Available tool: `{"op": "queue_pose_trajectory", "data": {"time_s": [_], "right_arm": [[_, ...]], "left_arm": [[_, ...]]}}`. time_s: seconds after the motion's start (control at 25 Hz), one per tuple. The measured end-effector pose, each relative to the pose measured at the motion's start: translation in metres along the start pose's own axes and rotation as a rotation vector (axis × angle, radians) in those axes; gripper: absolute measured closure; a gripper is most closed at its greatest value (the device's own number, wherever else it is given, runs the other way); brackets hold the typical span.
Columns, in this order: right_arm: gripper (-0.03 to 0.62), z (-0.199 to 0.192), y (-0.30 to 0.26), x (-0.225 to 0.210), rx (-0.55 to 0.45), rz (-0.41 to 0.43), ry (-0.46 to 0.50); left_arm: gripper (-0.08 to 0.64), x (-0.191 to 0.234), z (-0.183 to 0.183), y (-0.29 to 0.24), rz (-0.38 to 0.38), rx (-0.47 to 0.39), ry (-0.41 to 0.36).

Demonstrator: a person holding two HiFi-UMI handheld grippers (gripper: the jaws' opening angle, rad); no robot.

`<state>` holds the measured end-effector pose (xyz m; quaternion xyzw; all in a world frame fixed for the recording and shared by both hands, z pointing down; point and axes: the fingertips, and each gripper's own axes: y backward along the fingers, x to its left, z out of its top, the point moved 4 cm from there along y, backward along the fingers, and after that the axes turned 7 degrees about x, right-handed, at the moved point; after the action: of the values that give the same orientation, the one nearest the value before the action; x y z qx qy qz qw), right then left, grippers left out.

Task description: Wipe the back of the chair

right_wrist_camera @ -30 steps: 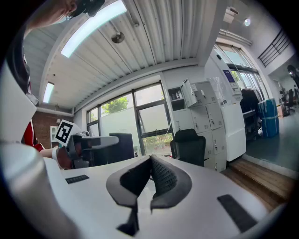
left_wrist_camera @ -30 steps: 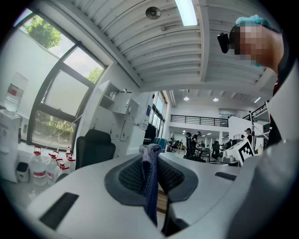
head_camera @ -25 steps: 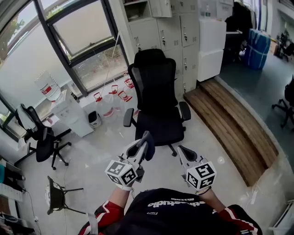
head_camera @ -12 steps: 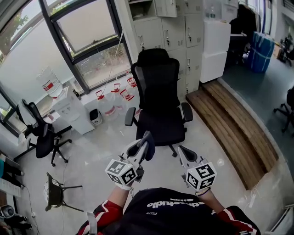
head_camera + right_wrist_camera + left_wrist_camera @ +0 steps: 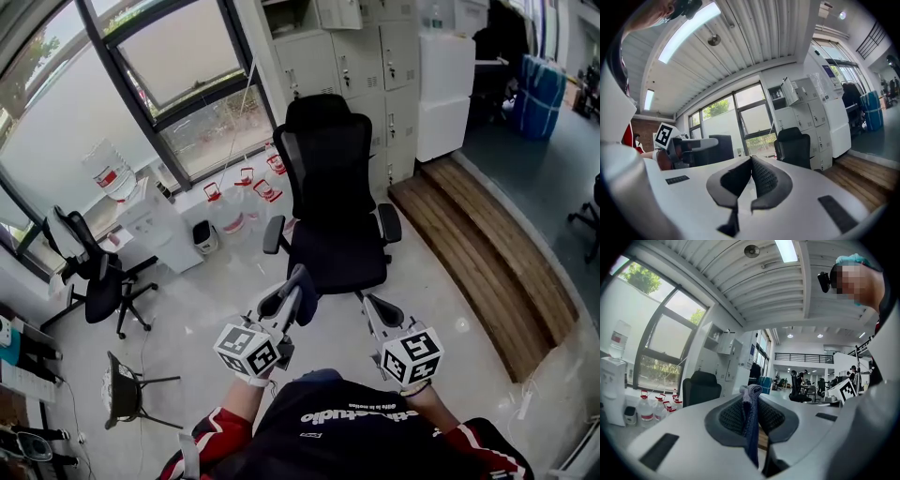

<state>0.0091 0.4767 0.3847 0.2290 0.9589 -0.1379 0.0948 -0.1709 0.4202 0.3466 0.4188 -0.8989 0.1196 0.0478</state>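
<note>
The black office chair [image 5: 333, 202] stands on the pale floor ahead of me with its seat facing me, and its tall backrest [image 5: 326, 155] rises behind the seat. My left gripper [image 5: 298, 287] is held low in front of the seat, shut on a blue-grey cloth [image 5: 751, 418] that hangs between its jaws. My right gripper [image 5: 372, 307] is beside it, shut with nothing between its pads. The chair shows small in the left gripper view [image 5: 701, 387] and in the right gripper view [image 5: 794, 147]. Both grippers are well short of the chair.
A water dispenser [image 5: 148, 220] and several water jugs [image 5: 234, 202] stand under the window at the left. Grey lockers [image 5: 361, 56] are behind the chair. A raised wooden platform [image 5: 478, 253] runs along the right. Another black chair [image 5: 94, 277] and a tipped stool [image 5: 127, 389] are at the left.
The view has drawn slightly closer to the chair, which sits a little further right in the frame. Both grippers keep the same pose, and the cloth stays in the left one.
</note>
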Motion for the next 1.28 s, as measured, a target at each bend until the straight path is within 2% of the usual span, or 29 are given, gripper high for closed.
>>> {"op": "queue_pose_trajectory", "data": {"time_s": [0.36, 0.64, 0.84, 1.04, 1.28], "right_arm": [[0.577, -0.011, -0.01, -0.006, 0.012, 0.014, -0.038], [0.577, -0.007, -0.046, -0.018, 0.051, 0.019, -0.04], [0.577, 0.003, -0.091, -0.036, 0.079, 0.013, -0.023], [0.577, 0.024, -0.156, -0.062, 0.113, 0.012, -0.011], [0.577, 0.069, -0.247, -0.085, 0.118, 0.014, 0.008]], "left_arm": [[0.495, 0.007, -0.008, -0.005, 0.018, 0.034, -0.002], [0.495, 0.042, -0.013, -0.023, 0.039, 0.047, 0.042], [0.495, 0.085, -0.008, -0.049, 0.054, 0.045, 0.054], [0.495, 0.146, 0.004, -0.088, 0.076, 0.036, 0.087], [0.495, 0.233, 0.041, -0.131, 0.093, 0.017, 0.107]]}}
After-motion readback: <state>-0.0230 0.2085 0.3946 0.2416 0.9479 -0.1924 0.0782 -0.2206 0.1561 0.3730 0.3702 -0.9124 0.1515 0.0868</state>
